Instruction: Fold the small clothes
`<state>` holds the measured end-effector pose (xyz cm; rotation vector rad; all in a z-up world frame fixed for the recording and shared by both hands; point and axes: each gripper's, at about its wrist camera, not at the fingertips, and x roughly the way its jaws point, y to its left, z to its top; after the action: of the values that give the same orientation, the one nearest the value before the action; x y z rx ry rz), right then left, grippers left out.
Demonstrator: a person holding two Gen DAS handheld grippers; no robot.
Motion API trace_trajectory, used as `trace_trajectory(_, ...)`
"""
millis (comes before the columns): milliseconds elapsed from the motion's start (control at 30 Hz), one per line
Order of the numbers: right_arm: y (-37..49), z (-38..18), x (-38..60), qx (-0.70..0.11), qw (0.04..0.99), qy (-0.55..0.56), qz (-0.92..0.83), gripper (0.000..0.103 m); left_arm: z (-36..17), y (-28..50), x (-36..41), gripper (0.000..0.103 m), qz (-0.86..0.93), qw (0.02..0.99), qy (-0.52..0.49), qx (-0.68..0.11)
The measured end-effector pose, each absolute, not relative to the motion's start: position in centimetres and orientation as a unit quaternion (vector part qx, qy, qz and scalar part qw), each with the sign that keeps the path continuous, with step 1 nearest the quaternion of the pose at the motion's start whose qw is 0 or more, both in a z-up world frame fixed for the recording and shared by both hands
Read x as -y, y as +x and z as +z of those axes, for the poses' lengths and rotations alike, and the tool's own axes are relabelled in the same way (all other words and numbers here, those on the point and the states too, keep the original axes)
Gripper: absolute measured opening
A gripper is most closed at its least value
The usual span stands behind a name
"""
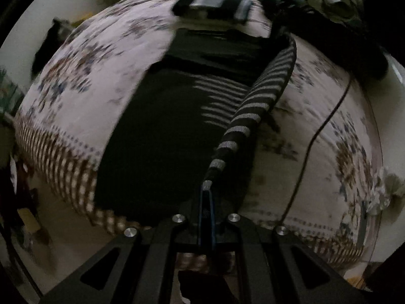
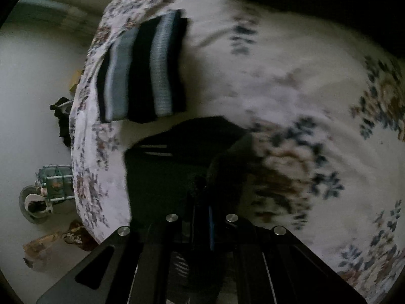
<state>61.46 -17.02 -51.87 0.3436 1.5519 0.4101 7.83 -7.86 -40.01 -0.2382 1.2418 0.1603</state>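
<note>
Both grippers pinched a dark striped garment over the floral bedsheet.

The left gripper (image 1: 207, 192) clamped the black, grey-striped knit garment (image 1: 255, 106) at its edge; the right gripper (image 2: 202, 190) gripped its dark fabric, beside the white floral bedsheet (image 2: 291, 81) and a folded black-and-grey striped cloth (image 2: 144, 68) near the bed's edge.

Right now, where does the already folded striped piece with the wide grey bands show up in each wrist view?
Left wrist view: the folded striped piece lies at the top centre, on the far part of the floral bedsheet, blurred.
Right wrist view: it sits upper left, near the sheet's edge, bands running roughly vertically.
Shared landmark: the dark garment being worked on lies just short of it in both views.
</note>
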Motion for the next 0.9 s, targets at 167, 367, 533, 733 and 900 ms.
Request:
trace_trajectory(167,61.0,-50.2,6.5,-0.691,0.689,0.119,0.183,0.007,-43.1,6.3,-0.2,0.003,0.094,0.782,-0.184,-0.588)
trace_trajectory(367,60.6,-52.9,-7.2,-0.698,0.692,0.056,0.173,0.007,-47.9,5.8,-7.3,0.003,0.112,0.759,-0.254,-0.590)
trace_trajectory(533,60.5,-57.4,-15.1,-0.708,0.689,0.016,0.155,0.007,-51.6,5.0,-11.0,0.003,0.119,0.737,-0.293,-0.597)
trace_trajectory(733,60.3,-61.8,-21.0,-0.715,0.686,-0.030,0.133,0.007,-54.5,4.8,-12.8,0.003,0.111,0.720,-0.317,-0.608)
trace_trajectory(900,60.6,-64.3,-22.2,-0.721,0.684,-0.038,0.108,0.007,-55.4,5.2,-13.4,0.003,0.103,0.712,-0.326,-0.613)
